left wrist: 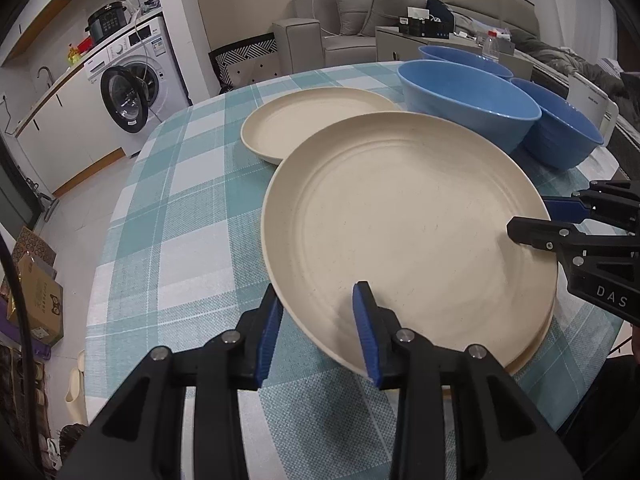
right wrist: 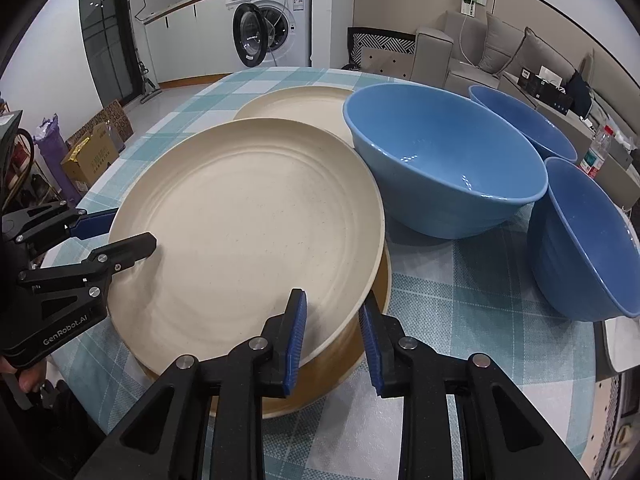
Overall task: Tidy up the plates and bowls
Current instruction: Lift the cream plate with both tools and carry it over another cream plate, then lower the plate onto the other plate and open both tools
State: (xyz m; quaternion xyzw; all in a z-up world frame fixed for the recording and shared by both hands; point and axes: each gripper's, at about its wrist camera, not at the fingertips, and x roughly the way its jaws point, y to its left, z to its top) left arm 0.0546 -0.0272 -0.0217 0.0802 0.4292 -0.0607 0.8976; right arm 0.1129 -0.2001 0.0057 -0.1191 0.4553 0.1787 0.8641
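A large cream plate (left wrist: 408, 240) (right wrist: 248, 232) lies on top of a second, darker cream plate (left wrist: 538, 338) (right wrist: 352, 364), slightly off-centre. My left gripper (left wrist: 318, 338) (right wrist: 116, 234) straddles its near-left rim, one finger over the inside and one outside, with slack around the rim. On the opposite rim, my right gripper (right wrist: 333, 340) (left wrist: 534, 220) is shut on the top plate. A third cream plate (left wrist: 316, 120) (right wrist: 296, 108) sits farther back. Three blue bowls (left wrist: 468, 104) (right wrist: 440, 160) stand to the right.
The round table has a teal checked cloth (left wrist: 180, 208) (right wrist: 460, 288). One blue bowl (right wrist: 588, 240) is close to my right gripper, another (right wrist: 524, 124) behind. A washing machine (left wrist: 132, 80), cardboard boxes (left wrist: 40, 304) and a sofa (left wrist: 360, 20) surround the table.
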